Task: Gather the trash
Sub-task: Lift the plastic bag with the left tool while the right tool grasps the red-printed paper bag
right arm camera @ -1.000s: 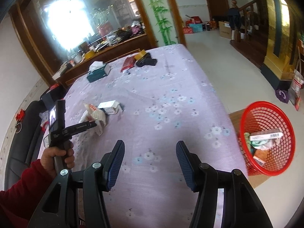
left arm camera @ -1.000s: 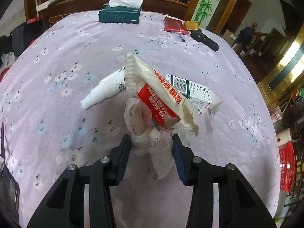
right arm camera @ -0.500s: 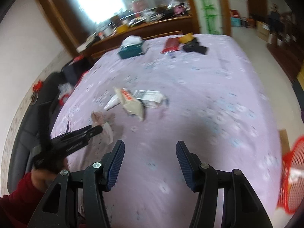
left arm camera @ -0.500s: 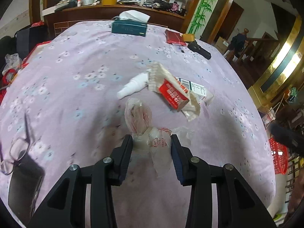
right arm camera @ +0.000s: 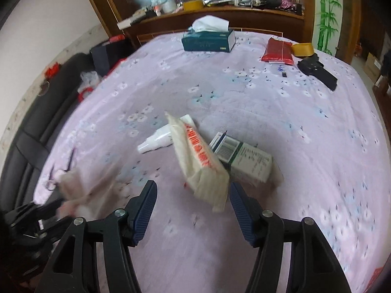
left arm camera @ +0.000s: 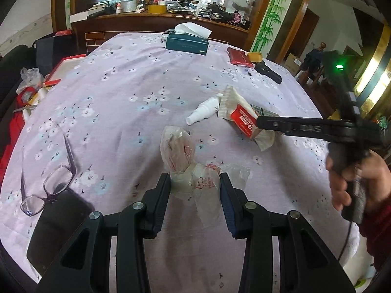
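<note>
Clear plastic, a crumpled bag, sits pinched between the pads of your left gripper, lifted just off the lilac tablecloth. Your right gripper hangs over the cloth with its jaws opening and nothing gripped; the near end of the white-and-red wrapper lies in the gap ahead of them, leaning on the carton, with the white bottle just behind it. Farther out, glasses lie left of your left gripper, and a tissue box, a red packet and a black pistol-shaped thing sit at the far edge.
</note>
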